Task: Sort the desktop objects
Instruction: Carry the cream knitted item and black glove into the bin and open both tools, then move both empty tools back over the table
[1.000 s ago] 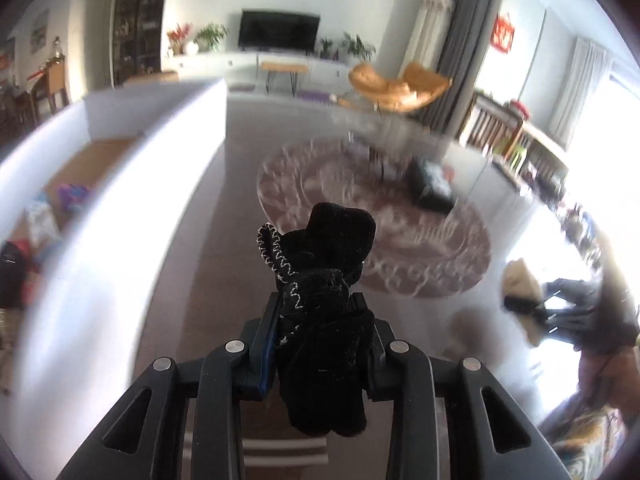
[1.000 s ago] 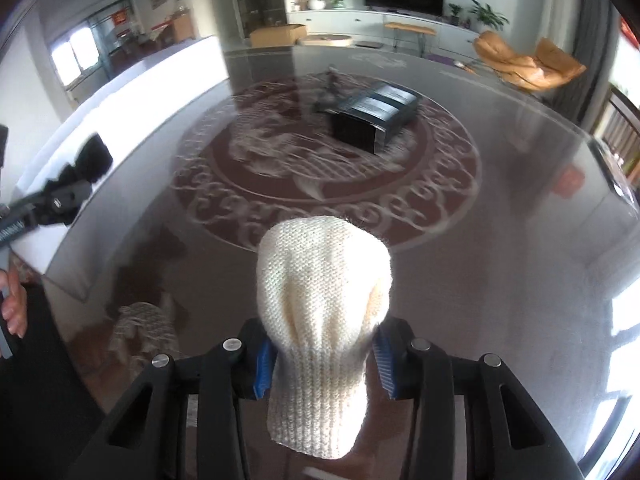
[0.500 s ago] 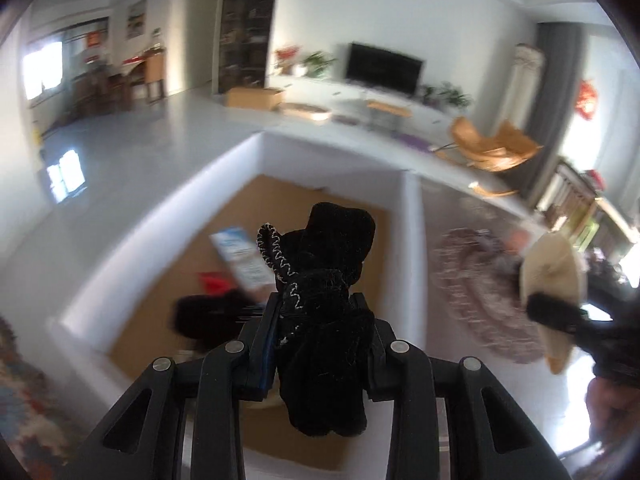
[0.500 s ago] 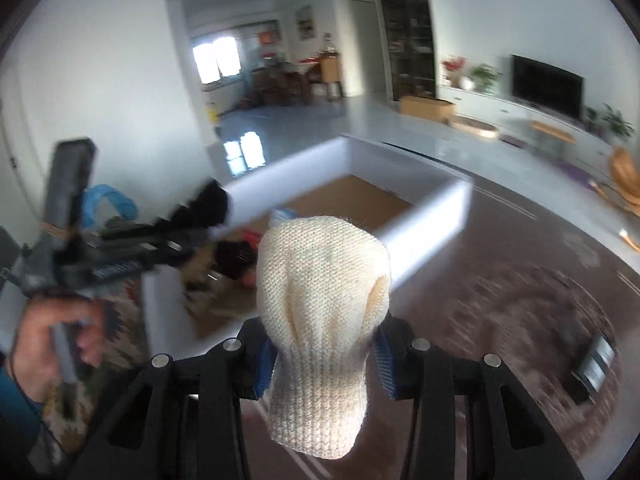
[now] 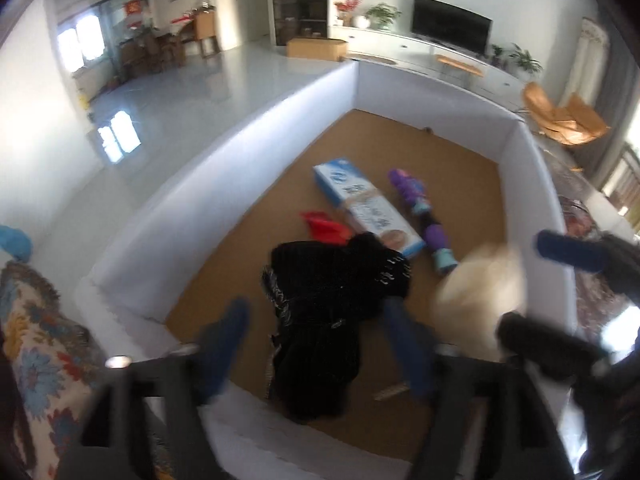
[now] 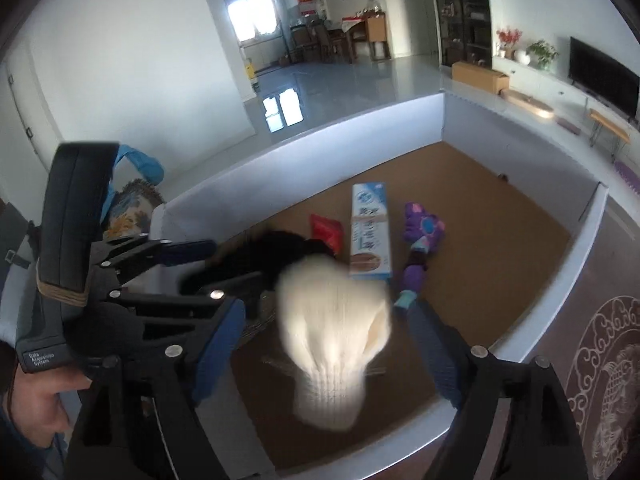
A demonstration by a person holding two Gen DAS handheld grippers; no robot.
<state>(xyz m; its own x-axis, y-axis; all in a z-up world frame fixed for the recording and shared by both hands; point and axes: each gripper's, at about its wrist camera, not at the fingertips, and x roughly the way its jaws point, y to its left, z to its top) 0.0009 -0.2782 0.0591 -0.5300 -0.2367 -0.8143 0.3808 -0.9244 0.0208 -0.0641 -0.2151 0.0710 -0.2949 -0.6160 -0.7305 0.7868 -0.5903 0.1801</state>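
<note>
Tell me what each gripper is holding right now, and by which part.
Nothing. The left gripper is opening over the black glove, the right gripper over the cream glove; both gloves are released above the box.

White walls and a glossy pale floor (image 5: 192, 92) mirror bright windows (image 6: 256, 14); a dark television (image 5: 452, 24) sits on a long white cabinet (image 5: 400, 46), orange lounge chair (image 5: 564, 116) nearby

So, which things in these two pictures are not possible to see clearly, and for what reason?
- Cream knit item: motion-blurred in both wrist views between the opening jaws of the right gripper; its exact kind is unclear.
- Black garment: right wrist view, partly hidden behind the left gripper.
- Red item: mostly covered by the garment.
- Blue-and-white carton: print too small to read.
</note>
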